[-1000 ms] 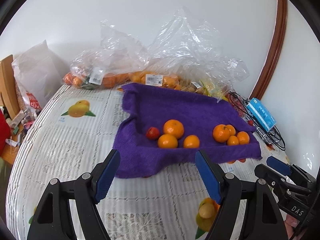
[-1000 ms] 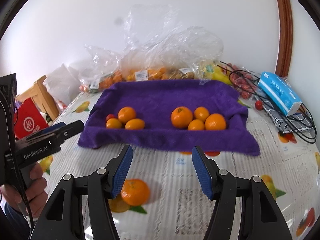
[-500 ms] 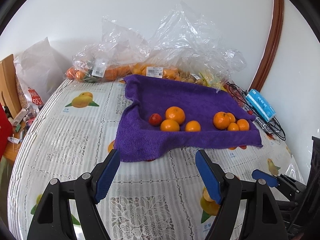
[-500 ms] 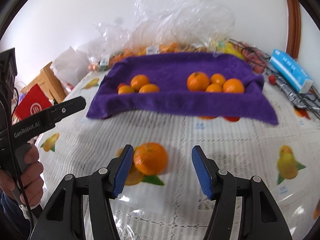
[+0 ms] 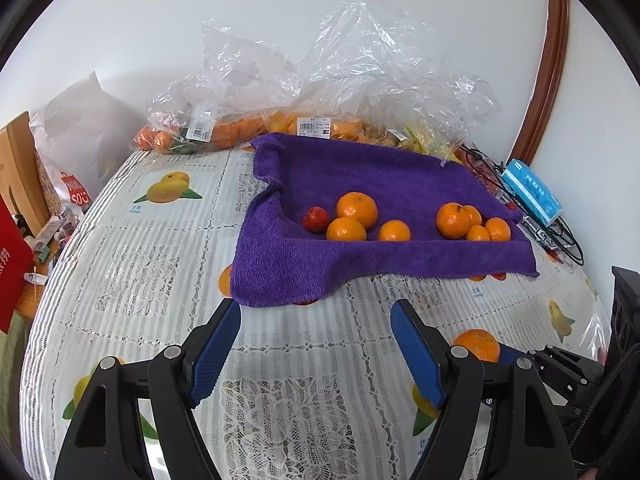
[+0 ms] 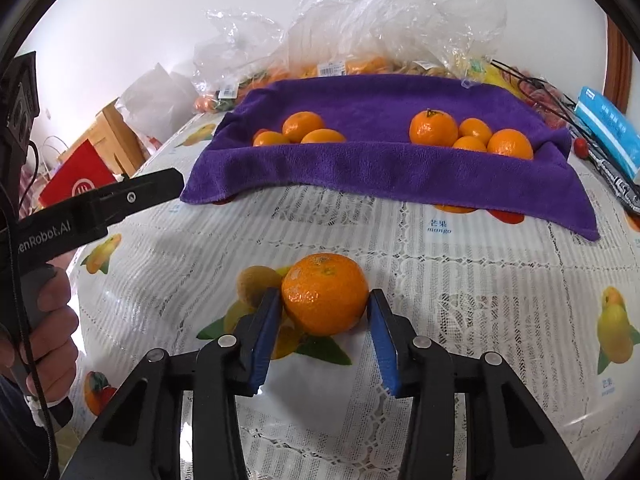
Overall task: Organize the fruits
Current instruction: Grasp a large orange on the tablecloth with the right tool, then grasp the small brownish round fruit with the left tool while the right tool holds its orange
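A loose orange (image 6: 325,293) lies on the fruit-print tablecloth, and my right gripper (image 6: 322,303) is shut on it, both blue pads touching its sides. The same orange (image 5: 478,344) shows in the left wrist view, behind my left finger. A purple towel (image 5: 360,184) holds two groups of oranges, one on the left (image 5: 356,210) with a small red fruit (image 5: 316,219), one on the right (image 5: 454,220). They also show in the right wrist view (image 6: 434,127). My left gripper (image 5: 316,320) is open and empty, above bare cloth in front of the towel.
Clear plastic bags (image 5: 320,92) of oranges lie behind the towel against the wall. A blue box (image 5: 532,196) and black cables (image 5: 560,240) lie at the right. A white bag (image 5: 76,128), a wooden chair and a red bag (image 6: 76,180) are at the left table edge.
My right gripper moved forward around the loose orange and closed on it. My left gripper drew back from the towel a little and stayed open.
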The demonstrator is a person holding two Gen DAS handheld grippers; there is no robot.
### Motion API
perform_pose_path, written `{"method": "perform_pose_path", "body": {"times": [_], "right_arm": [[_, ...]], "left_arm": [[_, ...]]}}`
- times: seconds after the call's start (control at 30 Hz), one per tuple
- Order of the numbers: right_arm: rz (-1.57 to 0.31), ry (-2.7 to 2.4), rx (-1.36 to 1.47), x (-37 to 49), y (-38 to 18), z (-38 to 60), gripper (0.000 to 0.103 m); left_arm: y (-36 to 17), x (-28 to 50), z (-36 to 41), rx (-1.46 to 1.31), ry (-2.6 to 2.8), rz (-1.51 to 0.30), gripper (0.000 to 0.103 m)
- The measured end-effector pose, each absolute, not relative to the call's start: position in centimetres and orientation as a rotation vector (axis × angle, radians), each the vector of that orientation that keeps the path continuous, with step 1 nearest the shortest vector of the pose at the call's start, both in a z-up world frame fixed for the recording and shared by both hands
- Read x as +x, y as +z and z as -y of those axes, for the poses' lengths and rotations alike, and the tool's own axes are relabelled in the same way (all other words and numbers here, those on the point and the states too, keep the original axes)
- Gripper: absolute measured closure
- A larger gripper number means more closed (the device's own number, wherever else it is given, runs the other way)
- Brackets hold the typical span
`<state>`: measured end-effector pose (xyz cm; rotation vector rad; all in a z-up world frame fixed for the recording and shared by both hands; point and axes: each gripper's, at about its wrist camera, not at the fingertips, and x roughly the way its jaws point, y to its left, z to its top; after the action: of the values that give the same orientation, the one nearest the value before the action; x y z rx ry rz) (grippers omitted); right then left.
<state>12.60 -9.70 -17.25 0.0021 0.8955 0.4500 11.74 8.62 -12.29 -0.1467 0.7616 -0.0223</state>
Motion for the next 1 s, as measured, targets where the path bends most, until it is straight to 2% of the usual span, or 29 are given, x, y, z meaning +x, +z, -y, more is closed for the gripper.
{"method": "perform_pose_path", "body": {"times": [0.63, 0.7, 0.77, 0.83, 0.9, 0.97, 1.0], "right_arm": [[-0.848, 0.278, -0.008, 10.9, -16.0, 17.2, 0.06], [-0.85, 0.268, 0.003, 10.9, -16.1, 18.1, 0.06], [-0.852, 0.261, 0.012, 10.9, -16.2, 18.7, 0.059], [-0.852, 0.254, 0.016, 11.0, -16.3, 19.2, 0.06], [-0.854, 0.257, 0.03, 11.1, -16.4, 19.4, 0.06], [-0.859, 0.269, 0.03, 11.3, -16.6, 19.2, 0.06], [-0.86, 0.271, 0.024, 11.4, -16.6, 19.0, 0.06]], "left_arm": [[-15.1, 10.6, -3.5, -0.154, -0.205, -0.85, 0.029], [-15.4, 10.7, -2.6, -0.133, -0.216, -0.853, 0.034], [-16.0, 11.0, -1.9, -0.113, -0.213, -0.874, 0.045], [-16.3, 11.1, -1.5, -0.109, -0.213, -0.88, 0.05], [-16.3, 11.2, -1.2, -0.093, -0.209, -0.881, 0.06], [-16.4, 11.2, -0.9, -0.073, -0.21, -0.875, 0.076], [-16.4, 11.2, -0.8, -0.069, -0.219, -0.877, 0.079]]}}
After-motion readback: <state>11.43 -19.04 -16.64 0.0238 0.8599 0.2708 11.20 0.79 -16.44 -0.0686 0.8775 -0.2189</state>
